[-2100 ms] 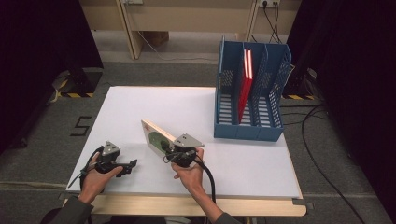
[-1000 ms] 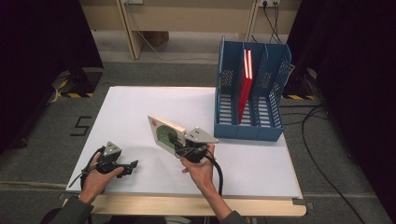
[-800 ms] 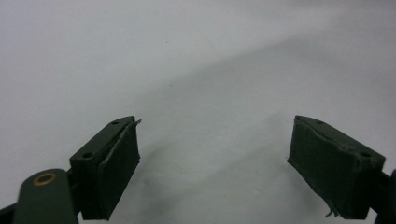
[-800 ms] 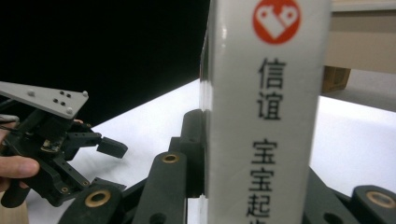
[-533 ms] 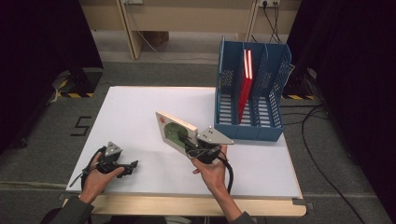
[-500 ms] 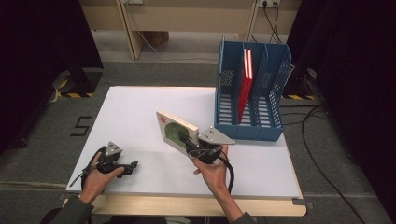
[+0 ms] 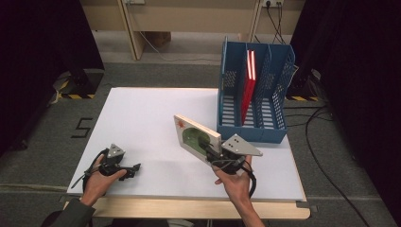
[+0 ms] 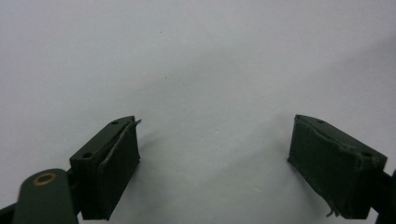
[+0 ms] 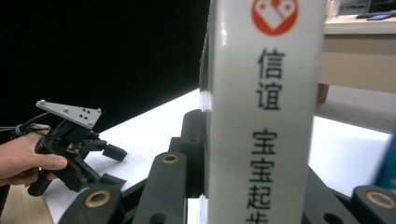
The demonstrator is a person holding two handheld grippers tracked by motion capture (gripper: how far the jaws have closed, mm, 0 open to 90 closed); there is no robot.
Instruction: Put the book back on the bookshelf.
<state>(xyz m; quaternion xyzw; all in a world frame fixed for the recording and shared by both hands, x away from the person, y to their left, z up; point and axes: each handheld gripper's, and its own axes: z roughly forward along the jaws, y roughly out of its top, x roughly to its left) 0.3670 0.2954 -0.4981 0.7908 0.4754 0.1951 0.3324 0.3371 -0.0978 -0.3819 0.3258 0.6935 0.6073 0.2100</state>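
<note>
Since a moment ago my right gripper (image 7: 208, 147) has carried the book (image 7: 196, 138) across the white table (image 7: 142, 113) toward the blue file rack (image 7: 253, 90), and the book now stands tilted in the air just beside the rack's near left corner; my left gripper (image 7: 132, 169) has stayed put near the table's front left edge. My right jaws are clamped tight on the book's lower end, while my left jaws stand wide apart with nothing between them. From above I see the book's cover, white with a green round picture and a red mark; the right gripper view instead shows its white spine (image 9: 264, 112) up close, with a red heart badge and black Chinese characters, and my left gripper (image 9: 114, 165) farther off on the table. The left gripper view gives my two open pads (image 8: 114, 170) over bare tabletop. A red book (image 7: 248, 85) already stands upright in the rack's middle slot, and the rack's left slot is open to the book I hold.
</note>
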